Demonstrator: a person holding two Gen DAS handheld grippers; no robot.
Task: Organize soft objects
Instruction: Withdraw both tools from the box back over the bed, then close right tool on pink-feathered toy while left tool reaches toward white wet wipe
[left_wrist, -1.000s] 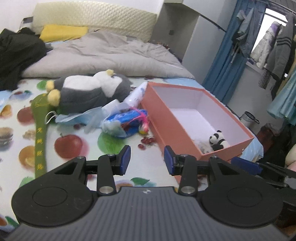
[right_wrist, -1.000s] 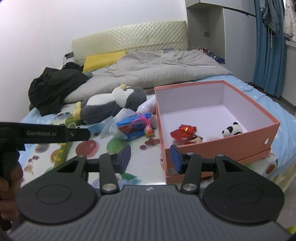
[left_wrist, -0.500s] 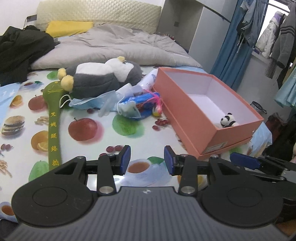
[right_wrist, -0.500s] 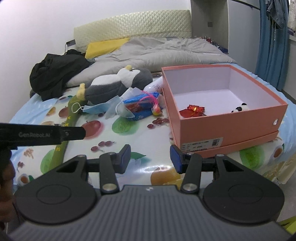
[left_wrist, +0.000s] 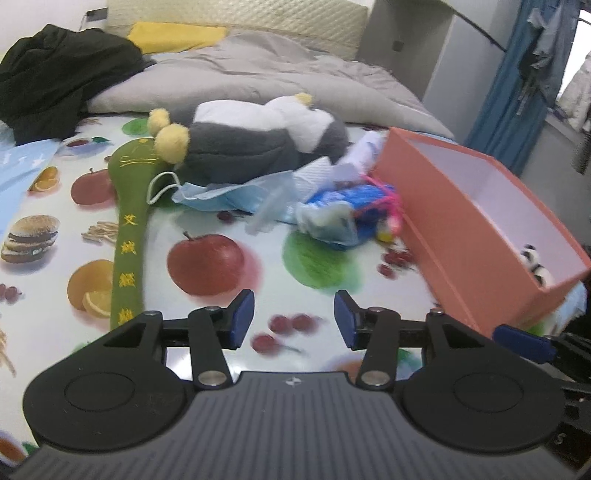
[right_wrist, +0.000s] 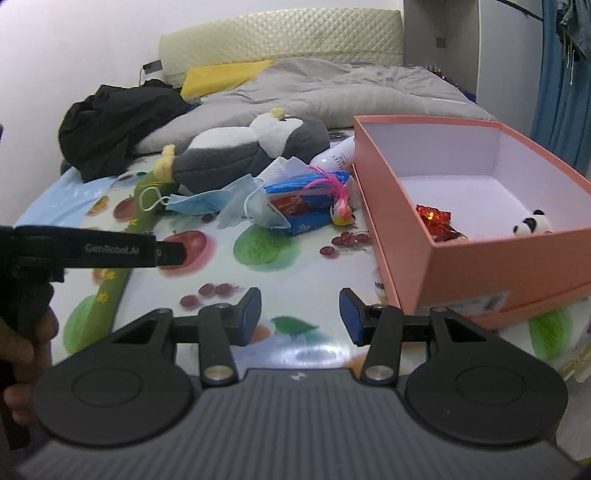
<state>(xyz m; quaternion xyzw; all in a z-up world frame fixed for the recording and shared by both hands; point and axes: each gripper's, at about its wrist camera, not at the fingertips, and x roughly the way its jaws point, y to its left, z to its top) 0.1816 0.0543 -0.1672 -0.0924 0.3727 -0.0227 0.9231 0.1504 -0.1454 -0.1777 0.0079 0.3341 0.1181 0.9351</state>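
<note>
Quilted cream headboard (right_wrist: 280, 35), white wall (right_wrist: 74, 44), blue curtain (right_wrist: 561, 92) at right

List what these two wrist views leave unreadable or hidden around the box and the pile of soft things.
- Pink box floor, left wrist view: the near wall hides it; only part of the small panda shows.
- Red wrapper, right wrist view: too small and glary to identify.
- White bottle, right wrist view: the box and the penguin plush cover most of it.
- Box label, right wrist view: blurred, unreadable.
- Green plush stick, right wrist view: the left gripper's strap crosses it.
</note>
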